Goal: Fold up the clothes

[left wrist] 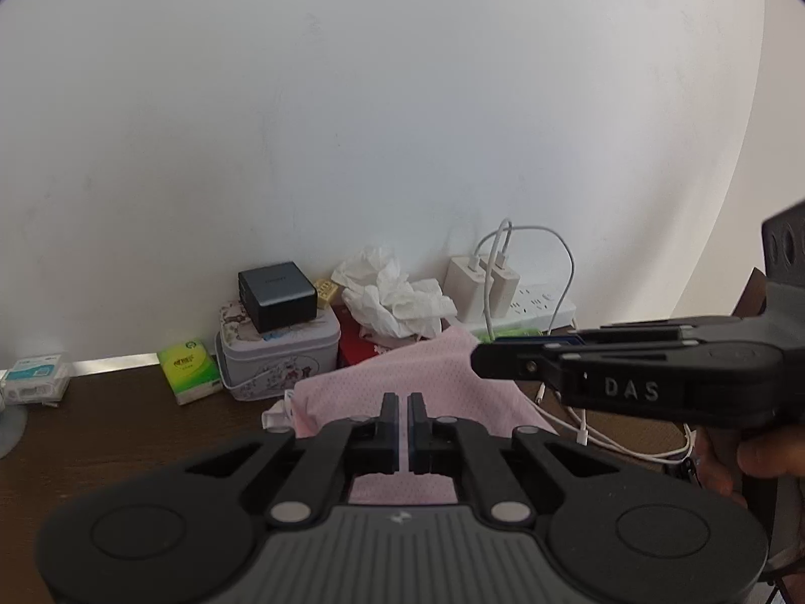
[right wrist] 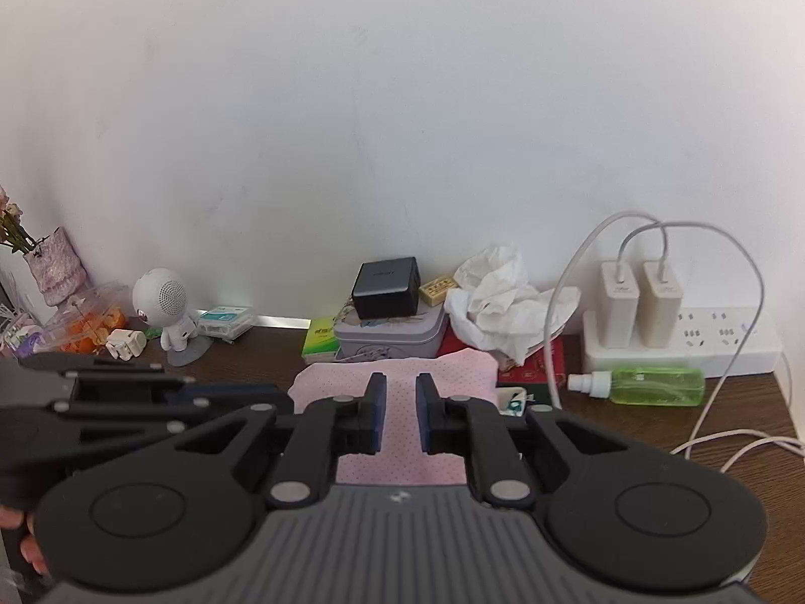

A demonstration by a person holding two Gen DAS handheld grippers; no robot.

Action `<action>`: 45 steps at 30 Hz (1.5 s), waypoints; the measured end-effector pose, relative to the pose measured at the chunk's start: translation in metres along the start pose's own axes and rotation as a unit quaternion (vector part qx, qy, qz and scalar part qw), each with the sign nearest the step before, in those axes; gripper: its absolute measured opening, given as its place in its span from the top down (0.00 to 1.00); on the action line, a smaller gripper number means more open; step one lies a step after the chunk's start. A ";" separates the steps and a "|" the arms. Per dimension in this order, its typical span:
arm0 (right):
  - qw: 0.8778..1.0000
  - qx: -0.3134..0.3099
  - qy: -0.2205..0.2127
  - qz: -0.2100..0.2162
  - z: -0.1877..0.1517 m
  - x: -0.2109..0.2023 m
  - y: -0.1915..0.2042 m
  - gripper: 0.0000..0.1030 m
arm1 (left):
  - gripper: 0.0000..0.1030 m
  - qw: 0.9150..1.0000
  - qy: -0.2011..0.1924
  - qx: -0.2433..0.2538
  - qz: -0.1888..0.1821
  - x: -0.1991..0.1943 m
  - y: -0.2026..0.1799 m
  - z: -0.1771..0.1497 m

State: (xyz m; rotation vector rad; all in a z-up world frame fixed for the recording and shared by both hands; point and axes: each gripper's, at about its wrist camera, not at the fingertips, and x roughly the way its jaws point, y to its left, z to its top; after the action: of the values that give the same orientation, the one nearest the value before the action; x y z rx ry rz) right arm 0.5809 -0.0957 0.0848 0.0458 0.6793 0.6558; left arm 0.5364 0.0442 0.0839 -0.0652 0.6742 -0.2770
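A pink dotted garment (left wrist: 402,377) lies on the dark wooden table, its far edge up against the clutter at the wall; it also shows in the right wrist view (right wrist: 402,377). My left gripper (left wrist: 402,400) sits over the cloth with its fingers nearly closed, a thin slit between them, and nothing visibly held. My right gripper (right wrist: 401,382) hovers over the same cloth with its fingers slightly apart and empty. The right gripper shows side-on in the left wrist view (left wrist: 478,360). The left gripper shows at the left edge of the right wrist view (right wrist: 271,395).
Along the wall stand a tin box (right wrist: 392,334) with a black charger (right wrist: 386,287) on it, crumpled tissue (right wrist: 498,297), a power strip (right wrist: 704,342) with white cables, a green spray bottle (right wrist: 654,385), a green tissue pack (left wrist: 188,370) and a white robot figurine (right wrist: 166,307).
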 end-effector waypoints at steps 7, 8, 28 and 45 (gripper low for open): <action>0.999 0.002 0.029 -0.012 -0.017 0.038 0.001 0.92 | 0.99 0.999 0.036 -0.006 0.014 0.033 0.008 -0.020; 1.000 0.002 0.029 -0.012 -0.019 0.039 0.000 0.92 | 0.99 0.999 0.035 -0.008 0.013 0.034 0.009 -0.021; 0.999 -0.020 0.024 -0.010 -0.048 0.001 -0.008 0.89 | 0.85 0.996 -0.002 -0.091 0.013 0.049 0.018 0.009; 0.999 -0.031 -0.020 0.001 -0.040 -0.040 -0.002 0.16 | 0.04 0.995 -0.076 -0.054 0.039 -0.015 0.012 -0.004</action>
State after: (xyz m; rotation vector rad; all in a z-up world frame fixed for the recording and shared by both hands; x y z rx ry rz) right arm 0.5342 -0.1273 0.0755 0.0036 0.6200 0.6764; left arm 0.5251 0.0598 0.0879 -0.1619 0.5383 -0.1583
